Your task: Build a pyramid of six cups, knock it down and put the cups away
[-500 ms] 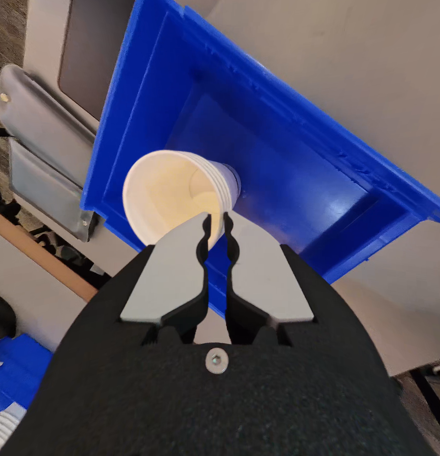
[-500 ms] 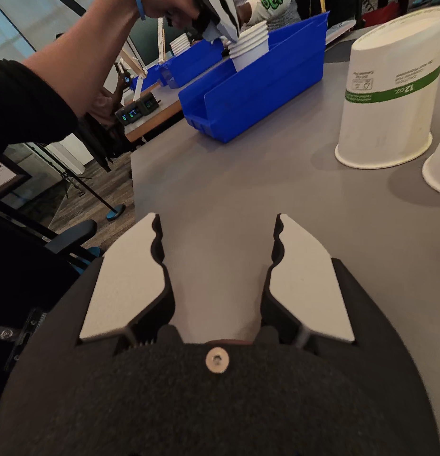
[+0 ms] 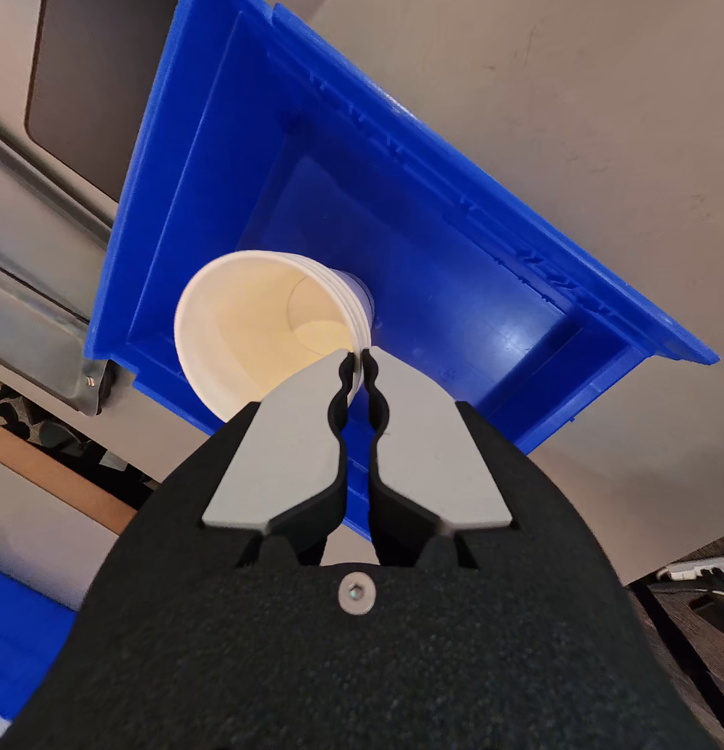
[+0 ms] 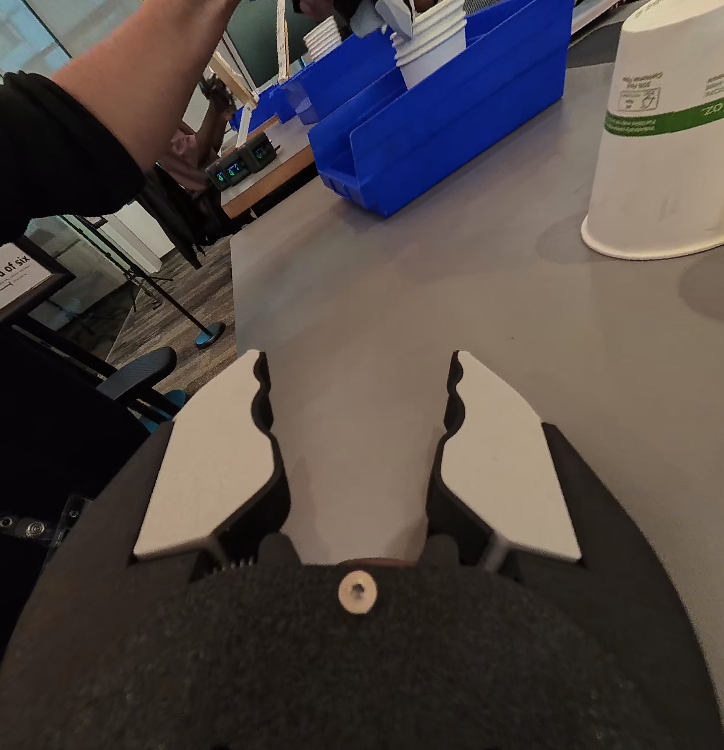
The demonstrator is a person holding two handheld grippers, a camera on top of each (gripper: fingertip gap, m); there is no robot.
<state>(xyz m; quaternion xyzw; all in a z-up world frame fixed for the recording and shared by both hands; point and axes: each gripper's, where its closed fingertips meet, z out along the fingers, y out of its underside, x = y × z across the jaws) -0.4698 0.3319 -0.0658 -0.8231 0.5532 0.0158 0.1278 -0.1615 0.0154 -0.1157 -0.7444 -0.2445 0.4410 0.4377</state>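
Left gripper (image 3: 357, 355): fingers pressed nearly together, pinching the rim wall of a stack of white paper cups (image 3: 271, 324). One finger sits inside the mouth of the top cup, the other on the outside. Several nested rims are visible; exact count unclear. The stack hangs over the inside of a blue bin (image 3: 433, 243); its lower end is down within the bin walls, and whether it touches the bin floor cannot be told.

In the right wrist view the same stack (image 4: 429, 52) shows upright in the far end of the blue bin (image 4: 453, 121), with the left gripper (image 4: 393, 16) at its top and the person's forearm (image 4: 149, 89) reaching across from the left.

Right gripper (image 4: 358, 357): fingers spread wide, nothing between them, held low over the grey bench (image 4: 393, 284) and well apart from the bin.

One white cup with a green band (image 4: 668, 154) stands upside down on the bench to the right, apart from the bin. More blue bins (image 4: 295, 97) sit on a further table behind, with another stack of white cups (image 4: 322, 40) there.
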